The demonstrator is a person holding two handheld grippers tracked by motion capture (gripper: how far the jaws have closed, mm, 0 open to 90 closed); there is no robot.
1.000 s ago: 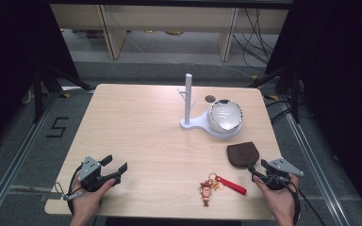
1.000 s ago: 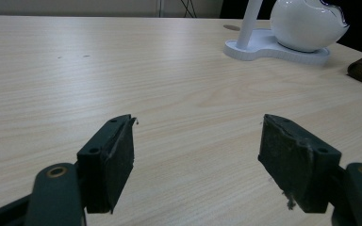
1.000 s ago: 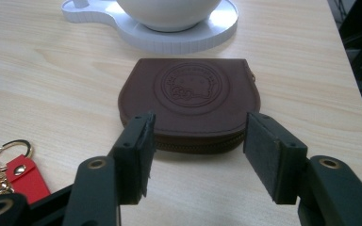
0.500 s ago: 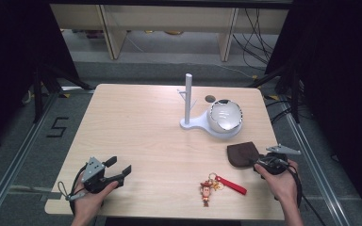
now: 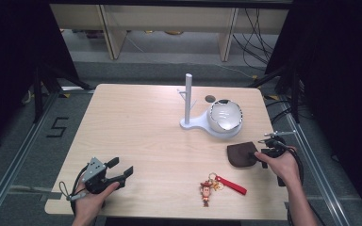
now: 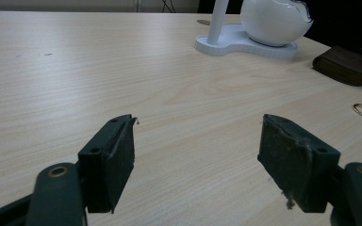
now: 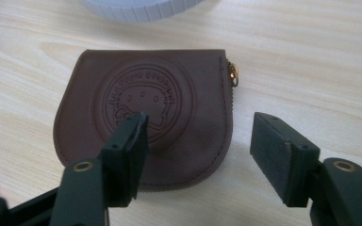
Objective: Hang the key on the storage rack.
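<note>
A brown leather coin pouch (image 5: 241, 154) with an embossed round emblem lies flat at the table's right side. My right gripper (image 5: 260, 156) is at its right edge, open. In the right gripper view the left jaw hangs over the brown pouch (image 7: 169, 99), the right jaw stands beside its zip edge, and my right gripper (image 7: 200, 125) holds nothing. A keychain with a small figure (image 5: 206, 189) and a red strap (image 5: 231, 184) lies near the front edge. My left gripper (image 5: 123, 165) rests open at the front left, and nothing lies between the jaws of my left gripper (image 6: 198, 123).
A white stand (image 5: 187, 99) with an upright post and a white ball-shaped bowl (image 5: 225, 117) on its base sits at the back right of the wooden table (image 5: 136, 127). A small dark disc (image 5: 210, 98) lies behind it. The pouch (image 6: 344, 66) and stand base (image 6: 245, 44) show far ahead of the left gripper.
My right gripper has moved forward and in from the table's right front corner to the pouch's edge. My left gripper has shifted slightly to the right.
</note>
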